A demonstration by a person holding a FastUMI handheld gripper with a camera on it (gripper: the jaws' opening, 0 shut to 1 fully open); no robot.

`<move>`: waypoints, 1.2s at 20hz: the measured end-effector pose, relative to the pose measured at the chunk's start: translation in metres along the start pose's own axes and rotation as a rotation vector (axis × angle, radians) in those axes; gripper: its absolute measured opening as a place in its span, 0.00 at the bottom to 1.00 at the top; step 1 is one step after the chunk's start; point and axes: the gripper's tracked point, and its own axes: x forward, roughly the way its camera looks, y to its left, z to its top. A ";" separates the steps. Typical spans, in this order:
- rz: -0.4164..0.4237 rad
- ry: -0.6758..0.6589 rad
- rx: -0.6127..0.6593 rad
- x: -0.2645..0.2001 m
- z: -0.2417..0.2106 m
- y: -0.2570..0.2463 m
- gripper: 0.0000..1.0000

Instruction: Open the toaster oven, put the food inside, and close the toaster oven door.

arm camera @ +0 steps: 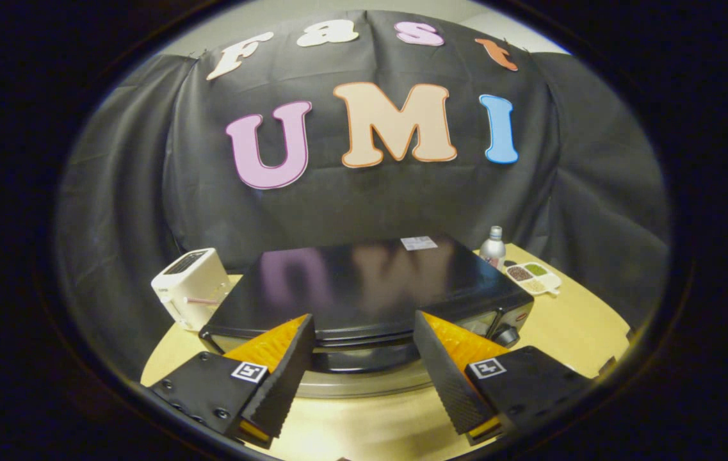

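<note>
A black toaster oven [364,288] stands on the wooden table [568,333], seen from above and in front. Its glossy top carries a small white label [419,242], and control knobs [504,333] sit at the front right corner. My gripper [362,318] hovers over the oven's front edge, open, with nothing between the fingers. In the gap between them lie the oven's dark front lip [360,339] and a silvery curved band [364,382] below it. From this steep angle I cannot tell whether the door is open or shut.
A white pop-up toaster [187,285] stands left of the oven. Behind the oven's right corner are a small silver bottle [493,246] and a white divided dish [533,277] of grains. Bare tabletop lies right of the oven and below the fingers. Black cloth walls the booth.
</note>
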 end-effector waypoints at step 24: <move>-0.024 0.061 0.026 -0.039 -0.029 -0.016 0.97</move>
